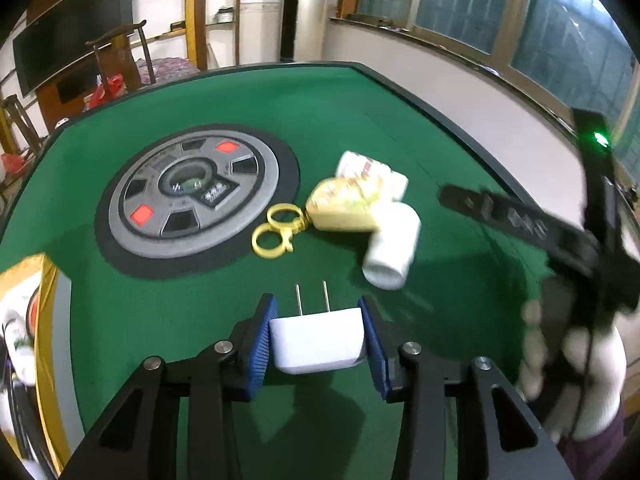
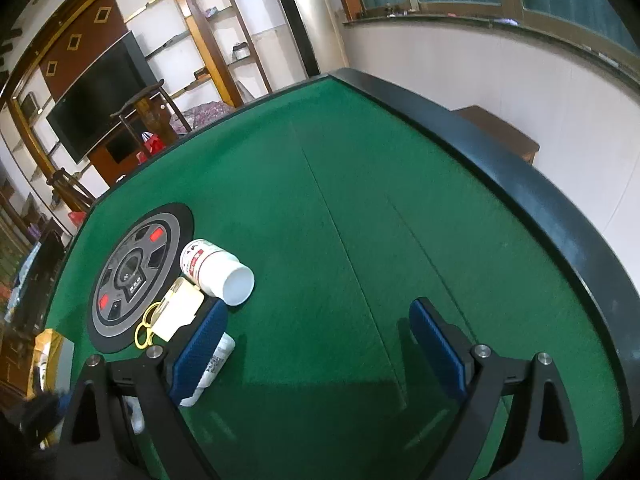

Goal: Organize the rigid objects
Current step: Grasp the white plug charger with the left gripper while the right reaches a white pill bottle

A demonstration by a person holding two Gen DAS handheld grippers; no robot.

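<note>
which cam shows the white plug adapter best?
Left wrist: the white plug adapter sits centred and unobstructed between the left gripper fingers, prongs pointing away. In the right wrist view I can't pick it out with any certainty.

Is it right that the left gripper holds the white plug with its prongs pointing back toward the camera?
Not quite. The left gripper does hold the white plug, but its prongs point away from the camera, toward the table's middle. The left wrist view shows it.
</note>
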